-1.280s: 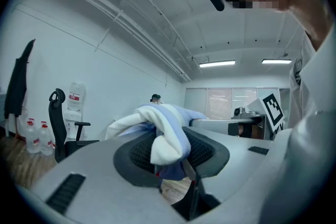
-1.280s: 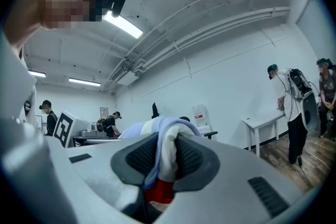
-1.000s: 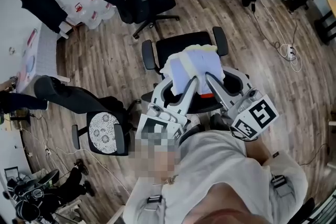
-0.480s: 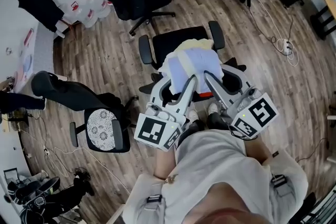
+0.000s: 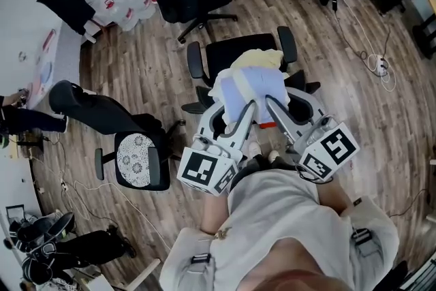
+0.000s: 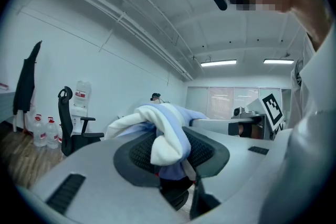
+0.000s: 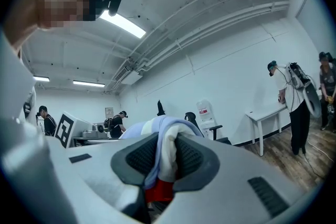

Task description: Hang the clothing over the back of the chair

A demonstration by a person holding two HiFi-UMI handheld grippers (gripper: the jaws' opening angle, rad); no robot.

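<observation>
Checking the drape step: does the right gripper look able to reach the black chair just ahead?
Likely yes: the right gripper, shut on the clothing, hangs over the chair, with nothing between.

Head view steeply down from overhead; both gripper views level, close behind the clothing (image 5: 248,82), common to all three.

Wood floor (image 5: 150,78), headrest office chair (image 5: 187,0) near water jugs (image 5: 133,12), white table (image 7: 266,111)

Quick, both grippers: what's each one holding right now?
Left gripper: shut on the clothing.
Right gripper: shut on the same clothing.
</observation>
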